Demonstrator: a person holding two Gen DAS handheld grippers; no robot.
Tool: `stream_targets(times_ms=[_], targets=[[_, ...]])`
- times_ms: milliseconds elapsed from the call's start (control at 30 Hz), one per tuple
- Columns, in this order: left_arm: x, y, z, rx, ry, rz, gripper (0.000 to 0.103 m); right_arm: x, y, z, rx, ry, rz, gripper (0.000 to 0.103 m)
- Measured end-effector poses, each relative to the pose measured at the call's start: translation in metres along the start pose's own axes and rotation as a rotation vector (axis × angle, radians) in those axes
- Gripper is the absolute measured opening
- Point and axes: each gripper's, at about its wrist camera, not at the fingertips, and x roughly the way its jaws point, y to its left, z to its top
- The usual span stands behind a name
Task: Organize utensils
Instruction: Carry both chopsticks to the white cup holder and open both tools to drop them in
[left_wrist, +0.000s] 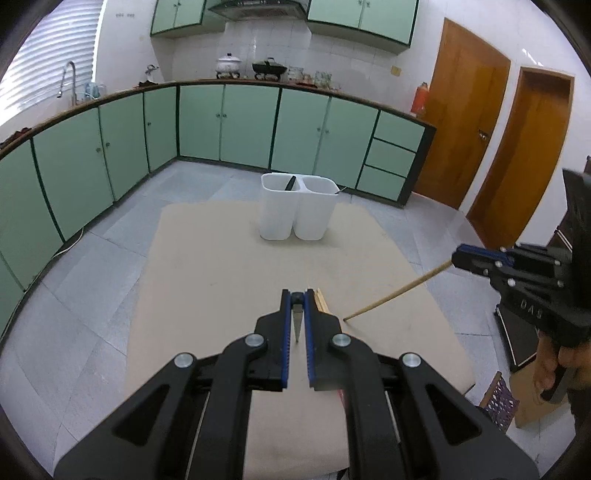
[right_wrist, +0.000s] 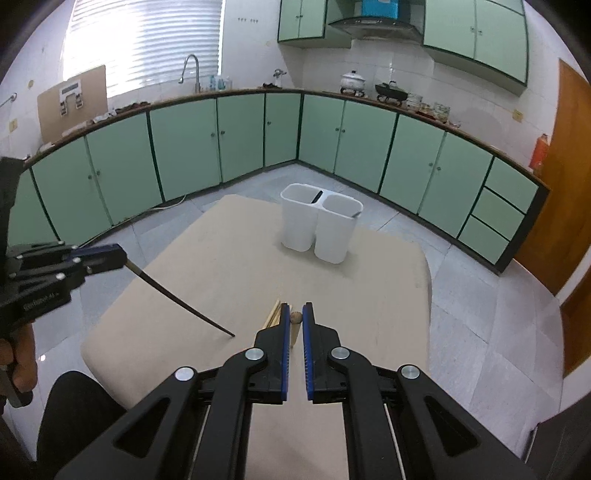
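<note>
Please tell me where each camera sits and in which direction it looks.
Left wrist: on the left gripper, facing the white holder; it grips a dark chopstick; right gripper and hand show at right.
Right wrist: on the right gripper, gripping a wooden chopstick; left gripper and hand at left.
Shared: holder, table.

The left gripper (left_wrist: 296, 300) held a dark chopstick (left_wrist: 297, 322) between its jaws above the tan bench (left_wrist: 221, 266). At right, the right gripper (left_wrist: 456, 257) gripped a wooden chopstick (left_wrist: 397, 291). A white two-compartment holder (left_wrist: 295, 216) stood beyond.
</note>
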Motion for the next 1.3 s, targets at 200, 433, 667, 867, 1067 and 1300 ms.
stream_targets(times_ms=[200,433,667,867,1067,1300], targets=[[0.010,0.000,0.034,0.031,0.026,-0.033,0.006,0.014,-0.014,0.043,-0.003,0.086,0.038,0.006],[0.022,-0.009,0.080,0.081,0.019,-0.031,0.006,0.020,-0.033,0.085,0.016,0.127,0.049,0.006],[0.031,-0.014,0.149,0.087,-0.041,-0.001,0.006,0.011,-0.056,0.150,0.059,0.083,0.029,0.006],[0.044,-0.015,0.222,0.062,-0.127,0.046,0.006,0.016,-0.077,0.214,0.094,0.013,-0.014,0.006],[0.078,-0.016,0.271,0.038,-0.212,0.082,0.006,0.050,-0.095,0.246,0.127,-0.030,-0.028,0.006],[0.147,-0.005,0.264,0.024,-0.200,0.101,0.006,0.119,-0.116,0.232,0.172,0.026,-0.021,0.006]])
